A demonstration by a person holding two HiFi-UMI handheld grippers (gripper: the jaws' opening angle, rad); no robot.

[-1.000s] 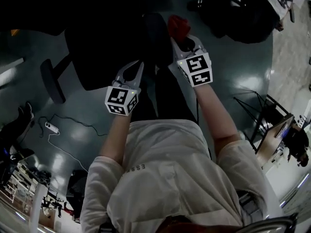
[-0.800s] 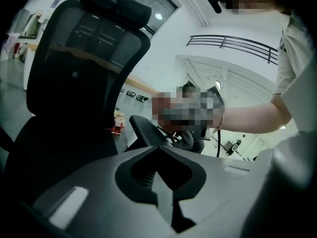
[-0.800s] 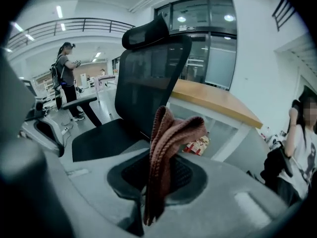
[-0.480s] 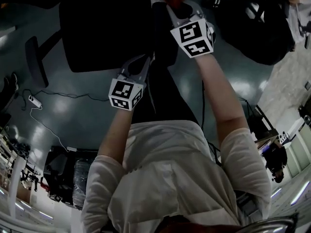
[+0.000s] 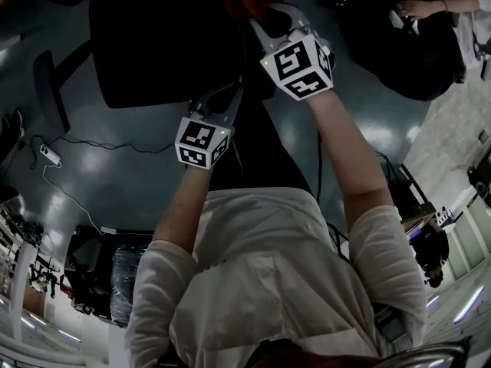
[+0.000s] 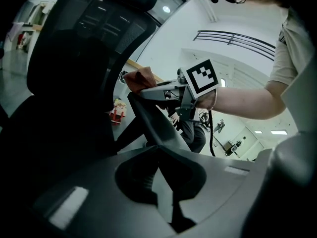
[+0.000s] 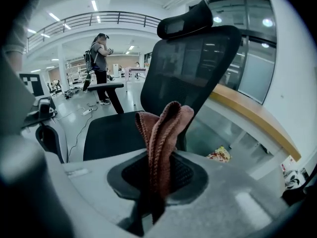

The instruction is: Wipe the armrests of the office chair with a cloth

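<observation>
A black mesh office chair (image 7: pixel 193 68) stands in front of me, its seat (image 5: pixel 153 52) dark in the head view. My right gripper (image 5: pixel 265 14) is shut on a folded reddish-brown cloth (image 7: pixel 161 133), which stands up out of the jaws. In the left gripper view the cloth (image 6: pixel 141 78) sits at the far end of the near armrest (image 6: pixel 151 123), with the right gripper (image 6: pixel 163 90) just behind it. My left gripper (image 5: pixel 219 98) is closed around that armrest's near end (image 5: pixel 257 60). The other armrest (image 5: pixel 50 90) sticks out to the left.
A white power strip (image 5: pixel 47 152) and its cable lie on the glossy floor at the left. Another dark chair (image 5: pixel 399 44) with a person's hand (image 5: pixel 426 8) on it is at the upper right. A person (image 7: pixel 99 53) stands far off in the hall.
My right gripper has carried the cloth forward along the armrest and then a little to the left. The left gripper has kept its place at the armrest's near end.
</observation>
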